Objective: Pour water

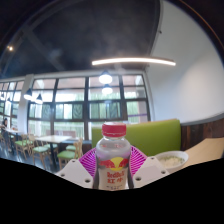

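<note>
A clear plastic bottle [113, 160] with a pink cap and a red and white label stands upright between my fingers. My gripper [113, 170] is shut on the bottle, and both magenta pads [88, 162] press on its sides. The bottle is raised, with the room behind it. A pale bowl [171, 158] sits on the wooden table [205, 150] to the right, just beyond the fingers.
A green sofa back [160, 133] runs behind the bottle. Tables and chairs [50, 145] stand at the left before large windows [90, 100]. A long ceiling lamp [134, 62] hangs overhead.
</note>
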A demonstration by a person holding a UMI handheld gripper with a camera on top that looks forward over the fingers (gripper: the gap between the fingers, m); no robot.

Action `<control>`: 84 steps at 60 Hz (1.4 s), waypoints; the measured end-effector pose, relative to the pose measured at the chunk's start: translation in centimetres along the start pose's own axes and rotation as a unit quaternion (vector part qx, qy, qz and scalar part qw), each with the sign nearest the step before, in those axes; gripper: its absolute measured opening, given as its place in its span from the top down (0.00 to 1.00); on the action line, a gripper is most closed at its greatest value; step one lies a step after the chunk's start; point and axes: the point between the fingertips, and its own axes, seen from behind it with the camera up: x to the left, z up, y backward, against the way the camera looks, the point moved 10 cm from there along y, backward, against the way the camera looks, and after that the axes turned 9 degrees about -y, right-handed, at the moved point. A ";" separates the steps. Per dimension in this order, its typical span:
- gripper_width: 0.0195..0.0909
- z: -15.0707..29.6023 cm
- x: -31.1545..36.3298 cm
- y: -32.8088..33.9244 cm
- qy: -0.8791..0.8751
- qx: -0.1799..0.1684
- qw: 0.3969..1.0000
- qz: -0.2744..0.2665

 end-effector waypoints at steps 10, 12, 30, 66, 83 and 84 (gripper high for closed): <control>0.73 -4.7 -1.4 -1.3 -0.035 0.066 0.997 -0.027; 0.73 -4.9 -1.5 -1.5 -0.032 0.070 0.997 -0.025; 0.72 -7.4 0.3 -1.9 0.028 0.098 0.995 -0.004; 0.11 -1.3 1.5 6.5 0.021 0.133 0.991 -0.018; 0.12 4.1 5.4 21.3 0.011 0.128 0.992 0.011; 0.12 4.3 5.6 22.2 0.008 0.125 0.992 0.012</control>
